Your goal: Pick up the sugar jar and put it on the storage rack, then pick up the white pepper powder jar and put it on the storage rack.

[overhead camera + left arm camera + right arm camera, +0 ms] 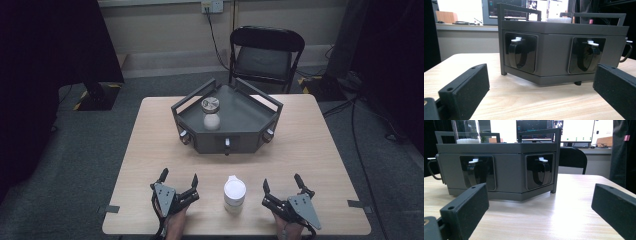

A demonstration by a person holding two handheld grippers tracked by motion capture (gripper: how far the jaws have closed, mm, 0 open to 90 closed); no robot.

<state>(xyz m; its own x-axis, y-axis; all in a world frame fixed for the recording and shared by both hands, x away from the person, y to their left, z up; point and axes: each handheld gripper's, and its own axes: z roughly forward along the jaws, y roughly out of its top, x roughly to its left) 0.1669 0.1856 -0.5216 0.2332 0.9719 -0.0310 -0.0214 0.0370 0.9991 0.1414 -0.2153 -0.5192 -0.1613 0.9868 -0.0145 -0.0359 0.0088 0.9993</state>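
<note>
- Two hand-held grippers rest at the near edge of a light wooden table (150, 130), the left gripper (178, 180) and the right gripper (283, 183) each with its black jaws spread wide and nothing between them.
- Between the two grippers, just beside each, stands a white lidded cup (234, 194), apart from both.
- Ahead of both grippers, toward the middle of the table, sits a dark grey angular tray (250, 117) with raised rails; its front faces carry recessed black handles with white tabs (517, 39), seen straight ahead past the open jaws in the left gripper view and the right gripper view (540, 159).
- Inside the tray, farther off than its front wall, a clear jar (211, 114) with a metal lid holds white contents.
- Beyond the table's far edge, well apart from the grippers, stands a black folding chair (265, 52).
</note>
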